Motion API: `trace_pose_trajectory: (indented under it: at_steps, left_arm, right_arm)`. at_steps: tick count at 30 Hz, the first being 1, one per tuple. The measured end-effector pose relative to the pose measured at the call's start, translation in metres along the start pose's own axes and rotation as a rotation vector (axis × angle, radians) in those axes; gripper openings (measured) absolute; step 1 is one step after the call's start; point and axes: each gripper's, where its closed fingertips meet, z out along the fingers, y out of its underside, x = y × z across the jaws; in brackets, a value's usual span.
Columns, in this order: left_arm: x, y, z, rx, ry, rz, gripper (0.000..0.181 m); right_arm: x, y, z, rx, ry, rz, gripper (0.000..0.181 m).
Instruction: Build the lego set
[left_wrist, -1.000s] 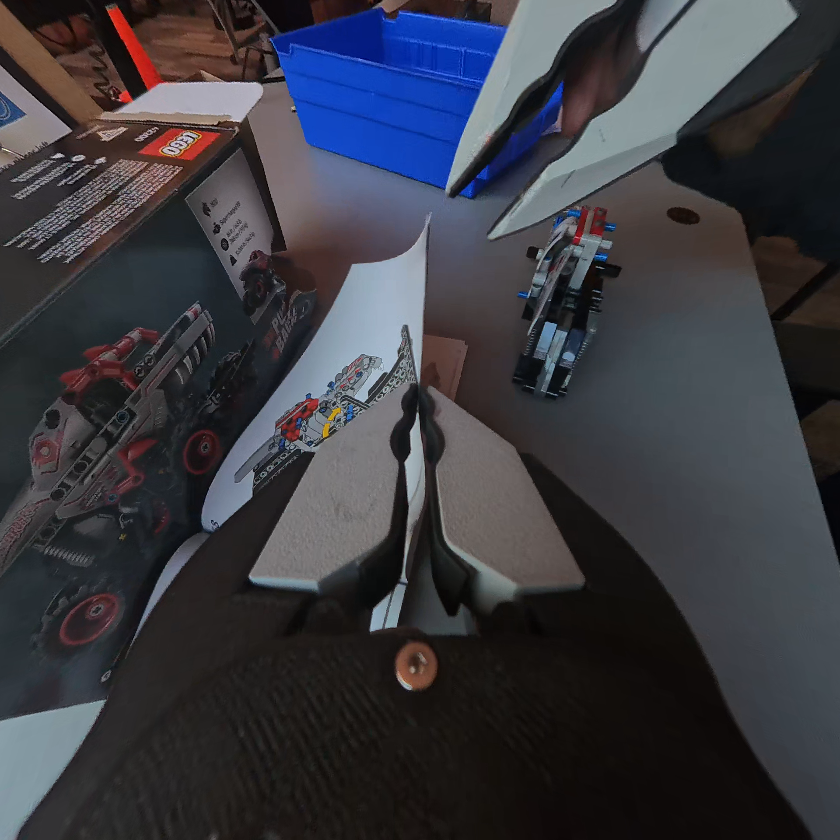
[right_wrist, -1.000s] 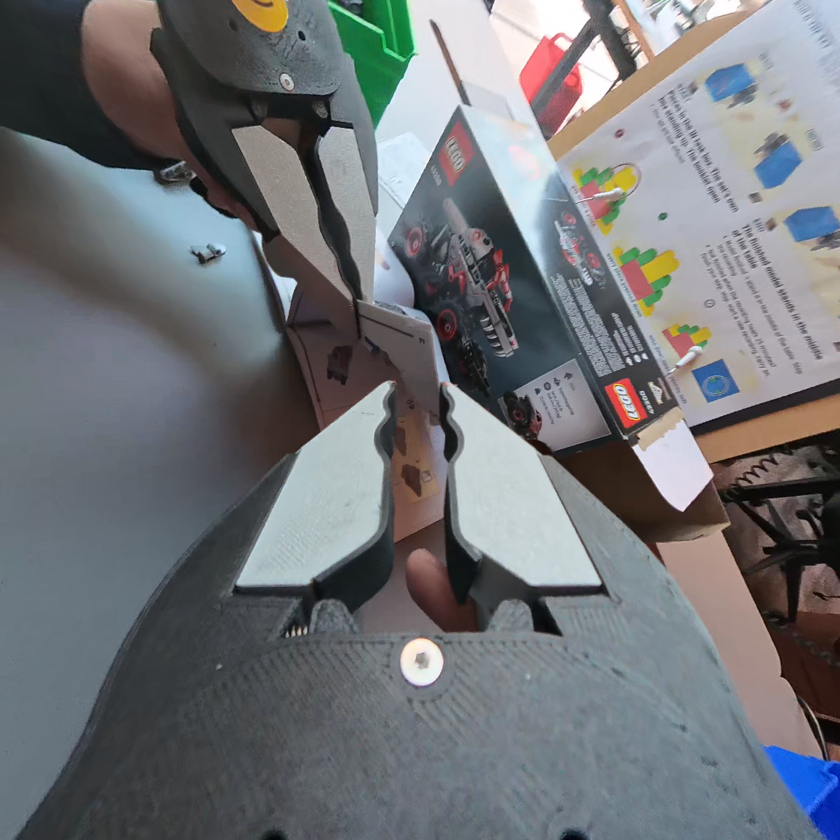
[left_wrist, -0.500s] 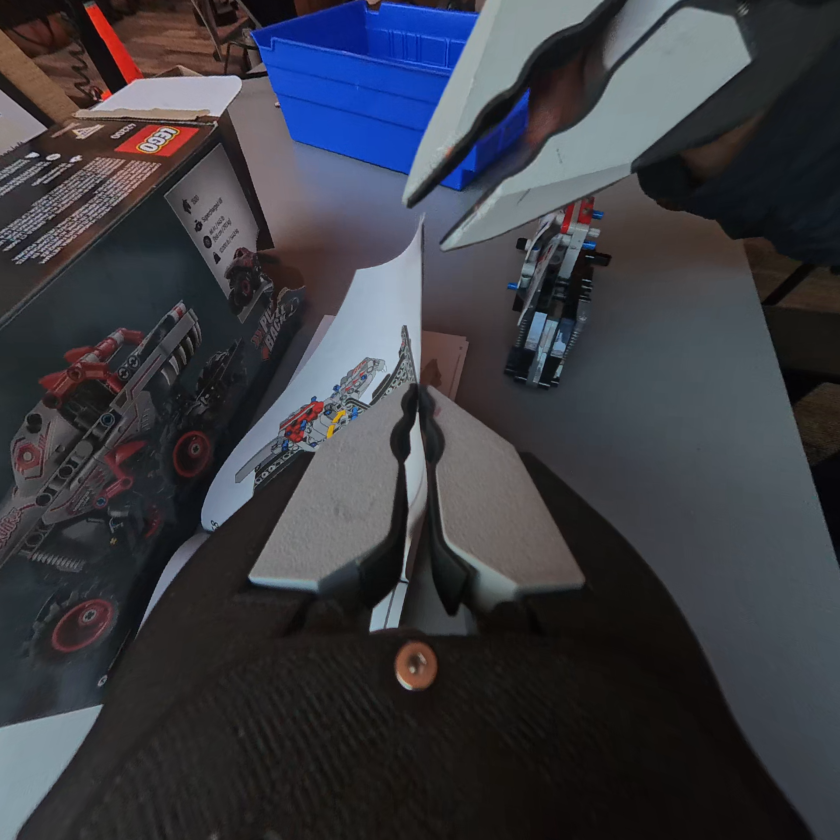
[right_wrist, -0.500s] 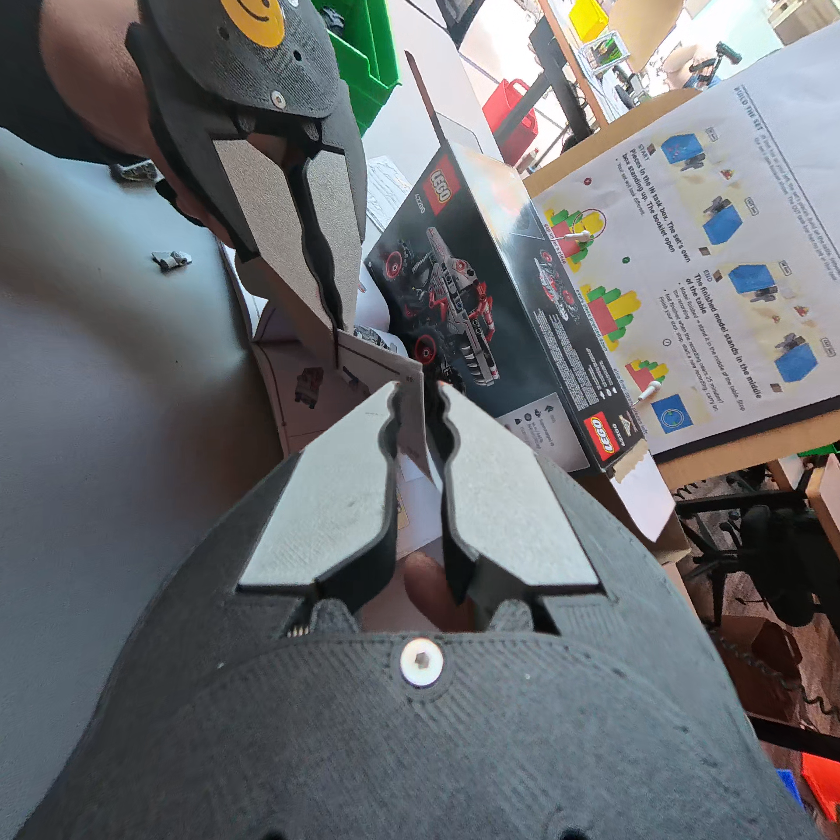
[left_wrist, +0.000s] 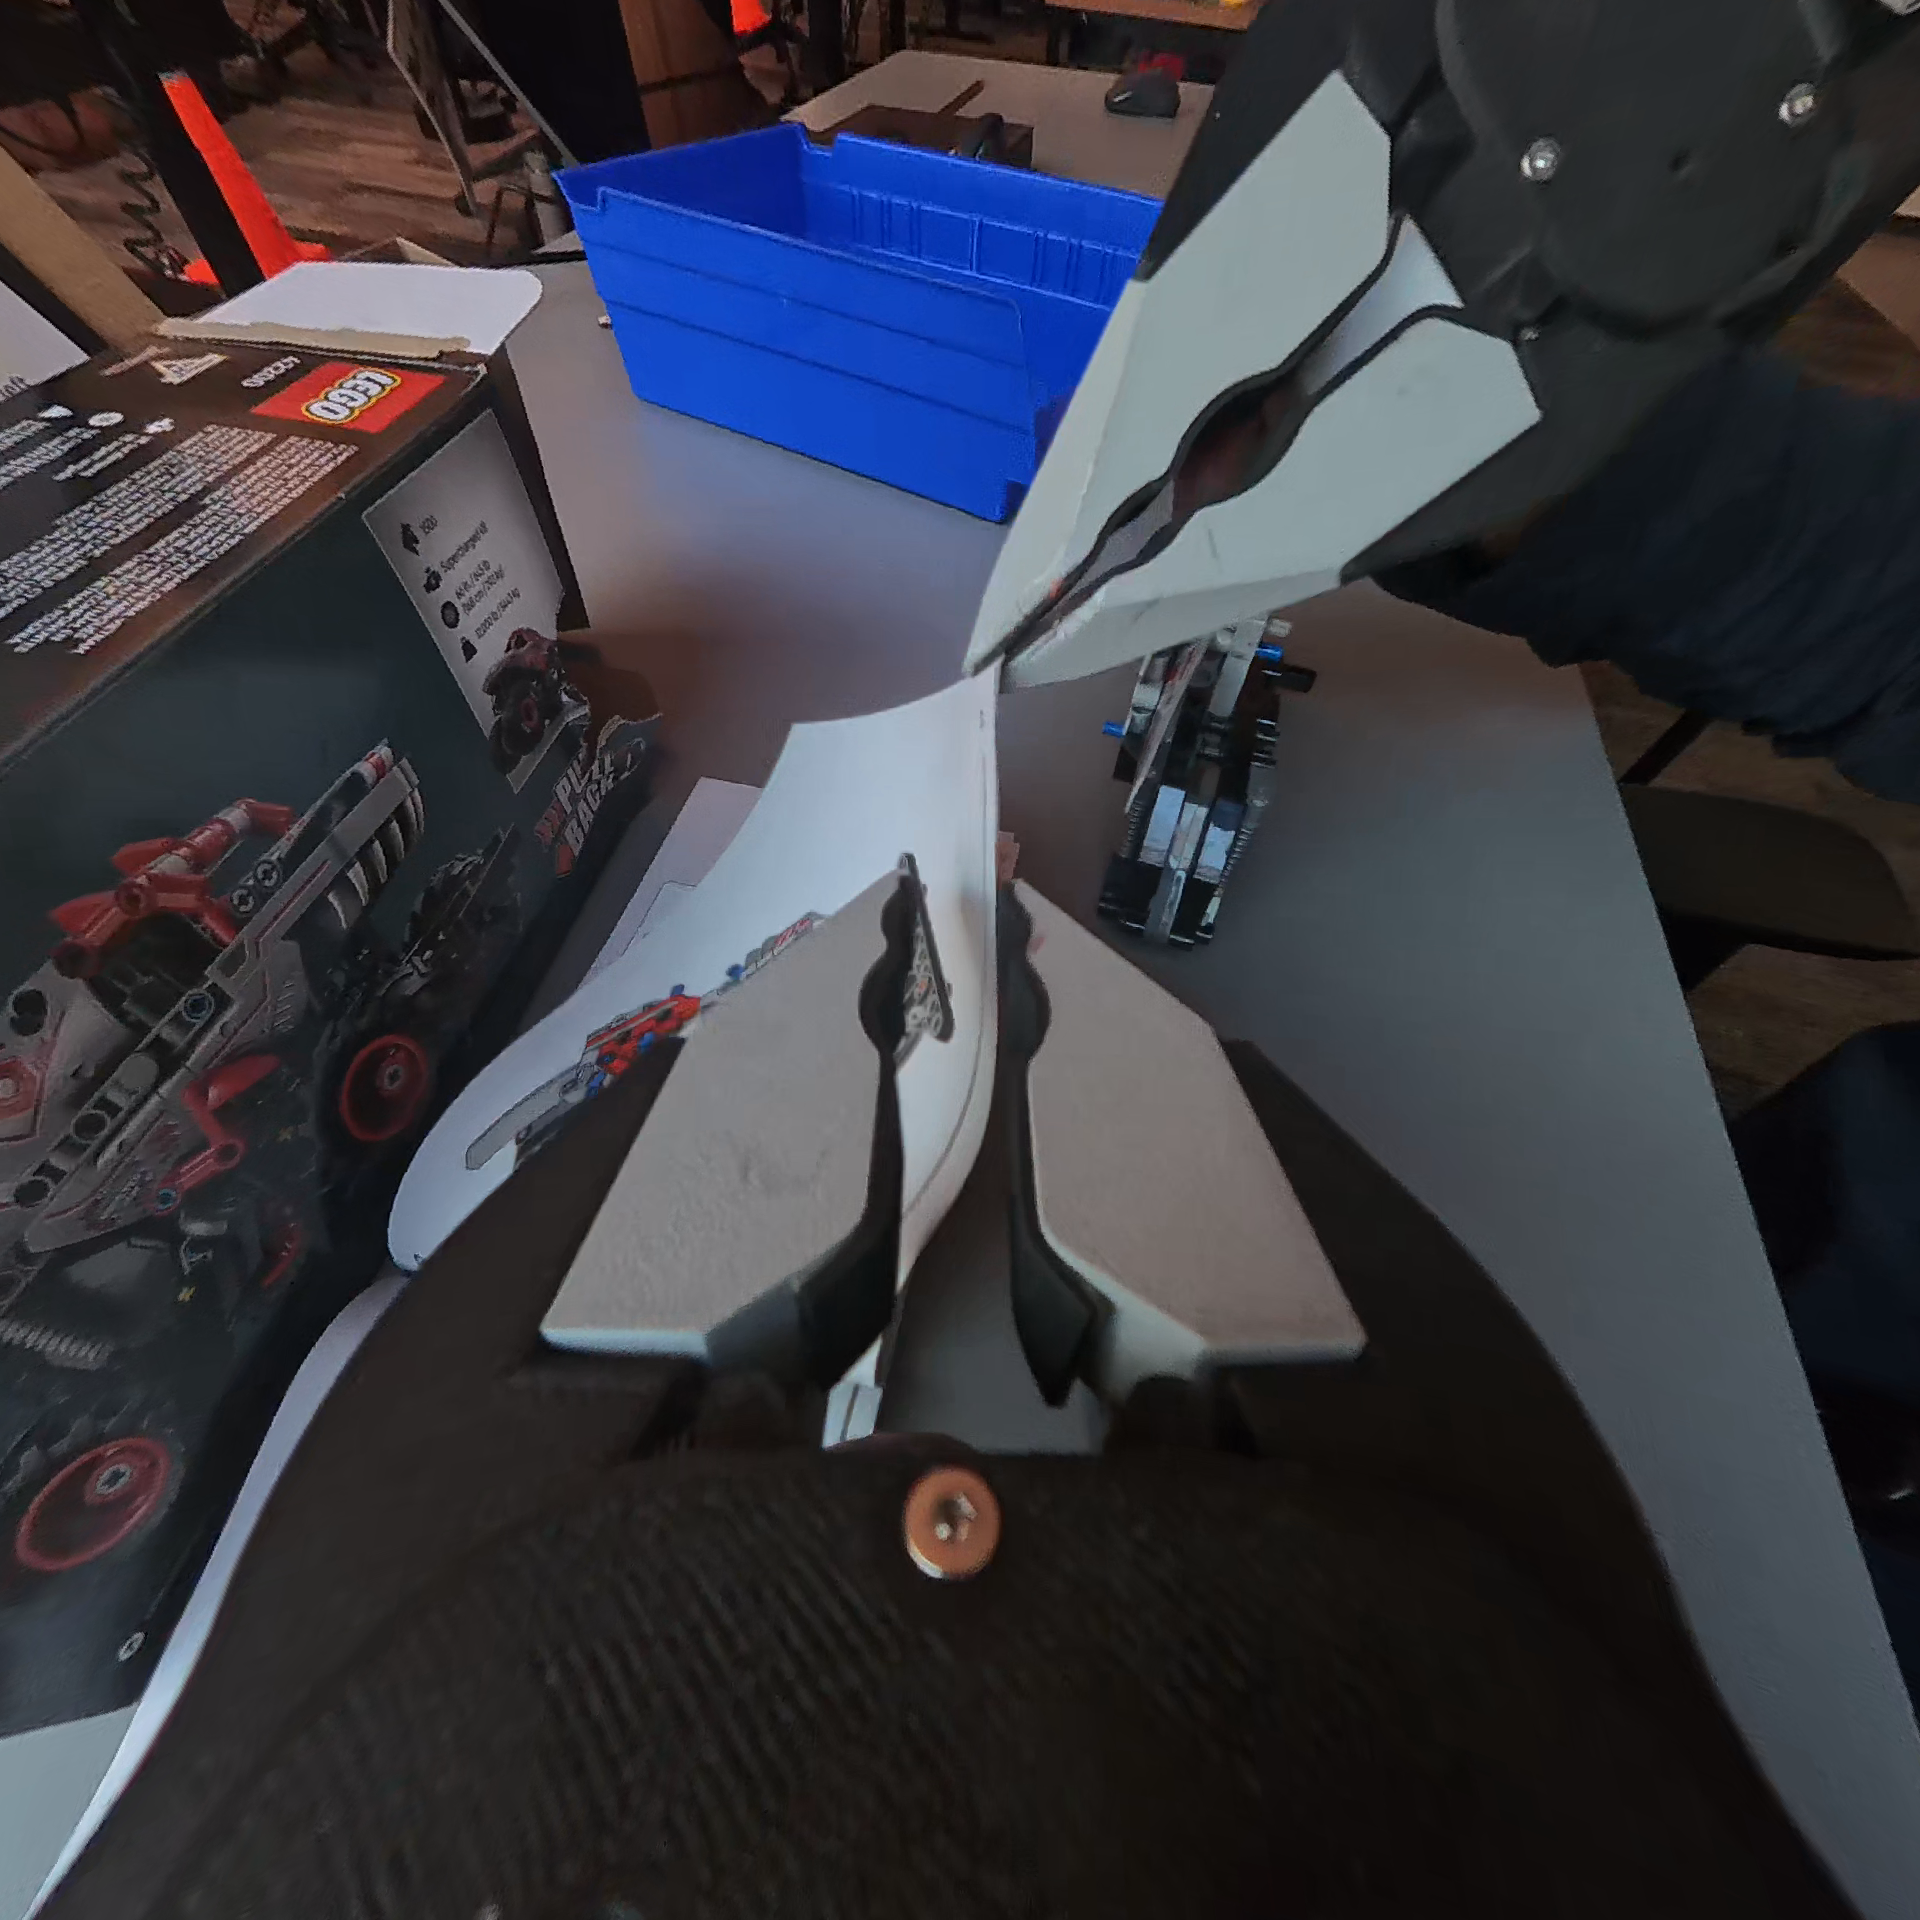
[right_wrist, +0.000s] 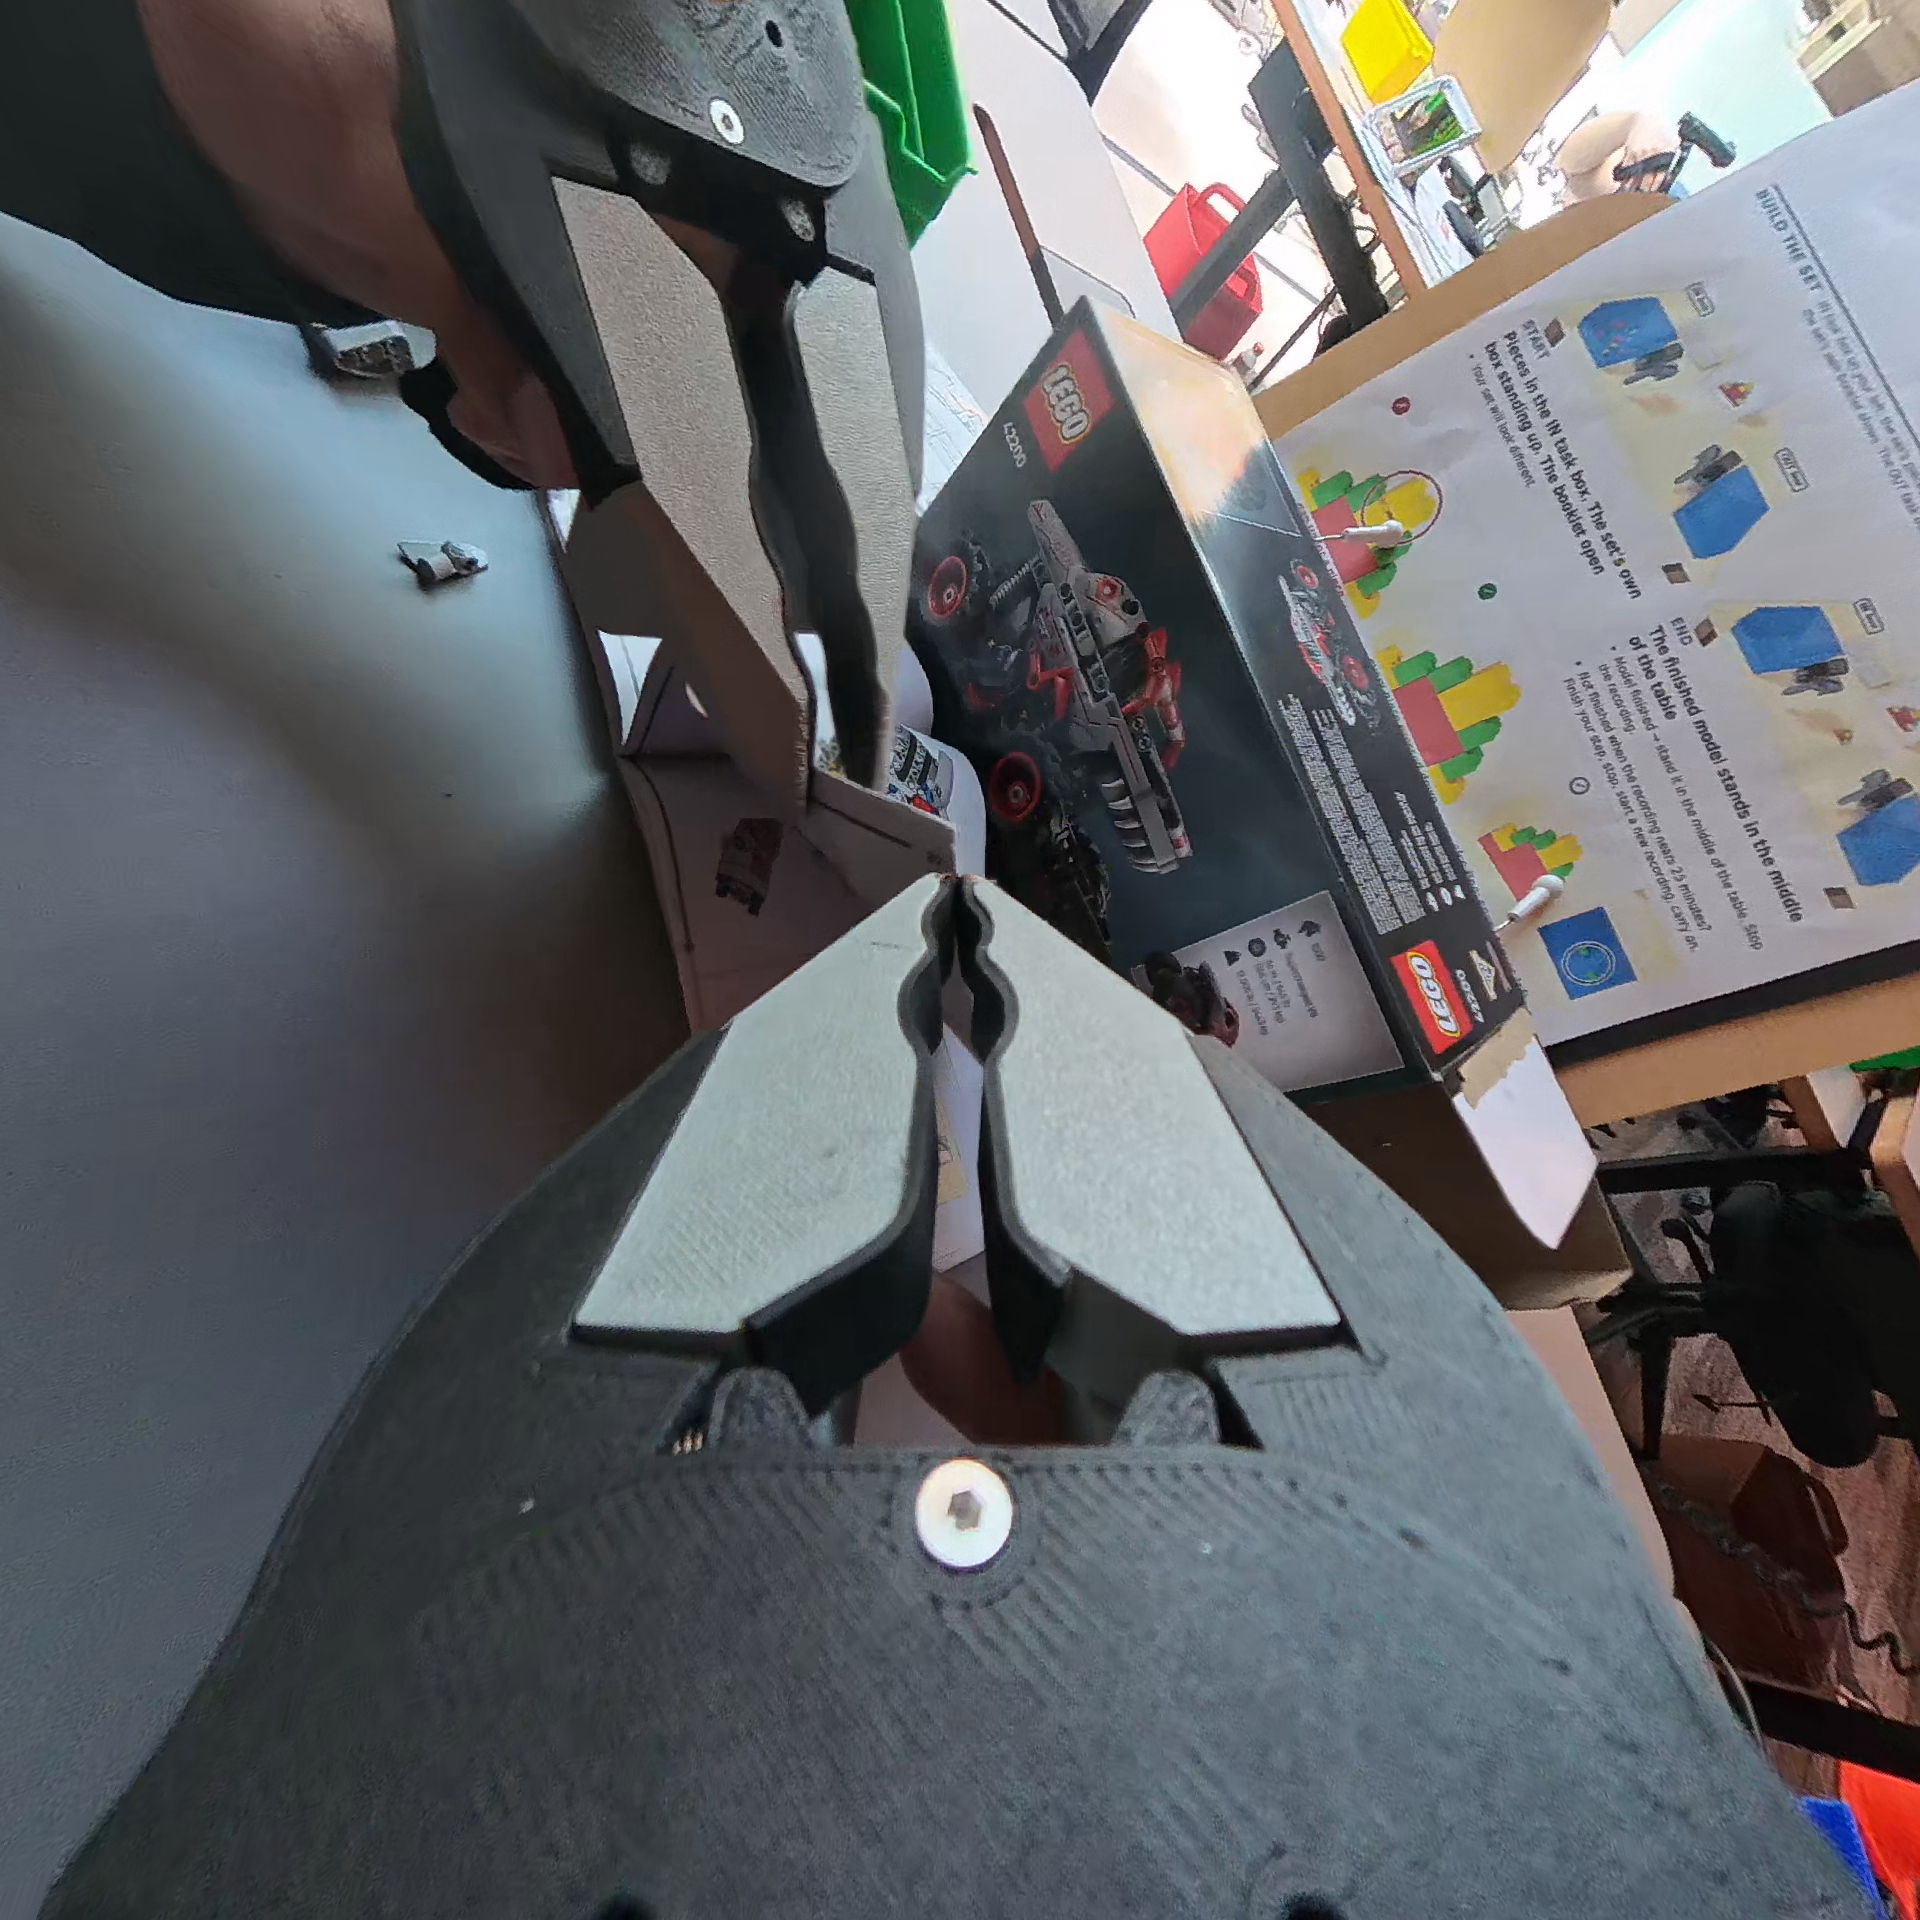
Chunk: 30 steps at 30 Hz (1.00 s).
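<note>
The instruction booklet's page (left_wrist: 883, 810) stands curled up from the grey table (left_wrist: 1403, 1143). My left gripper (left_wrist: 956, 894) is open, with the page still between its fingers, no longer pinched. My right gripper (right_wrist: 956, 883) is shut on the page's top corner; it also shows in the left wrist view (left_wrist: 997, 665). The left gripper (right_wrist: 836, 774) hangs just above it in the right wrist view. The part-built Lego model (left_wrist: 1195, 810), black, grey and red, lies on the table to the right of the page.
The set's box (left_wrist: 260, 831) lies at the left, against the booklet; it also shows in the right wrist view (right_wrist: 1164, 707). A blue bin (left_wrist: 831, 301) stands at the back. A small grey piece (right_wrist: 442, 561) lies on the table. A printed poster (right_wrist: 1610, 571) leans behind the box. My two grippers' fingertips are within a few centimetres of each other.
The right gripper came in to the page's top corner and closed on it. The left gripper's fingers, shut on the page before, have parted.
</note>
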Motion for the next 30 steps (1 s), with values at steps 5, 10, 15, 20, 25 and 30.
trace_pose_trajectory:
  at_steps: [5,10,15,20,25,30]
  left_arm:
    - [0.006,-0.005,-0.002,0.024,0.041,-0.003,0.002]
    - [0.009,-0.010,-0.008,0.044,0.072,-0.010,0.000]
    - [0.015,-0.019,-0.011,0.084,0.116,-0.049,0.002]
    - [0.015,-0.018,-0.007,0.069,0.117,-0.061,0.008]
    - [0.019,-0.013,-0.005,0.042,0.138,-0.052,0.000]
    - [0.021,-0.011,-0.005,0.033,0.157,-0.057,0.000]
  right_arm:
    - [-0.009,0.000,0.002,-0.011,-0.007,-0.050,0.000]
    - [-0.014,-0.001,0.001,-0.009,-0.018,-0.062,0.000]
    - [-0.017,0.000,0.002,-0.010,-0.026,-0.064,0.000]
    - [-0.022,-0.001,0.005,-0.010,-0.034,-0.073,0.000]
    - [-0.024,-0.003,0.005,-0.010,-0.037,-0.081,0.000]
    - [-0.025,-0.003,0.005,-0.008,-0.039,-0.084,0.000]
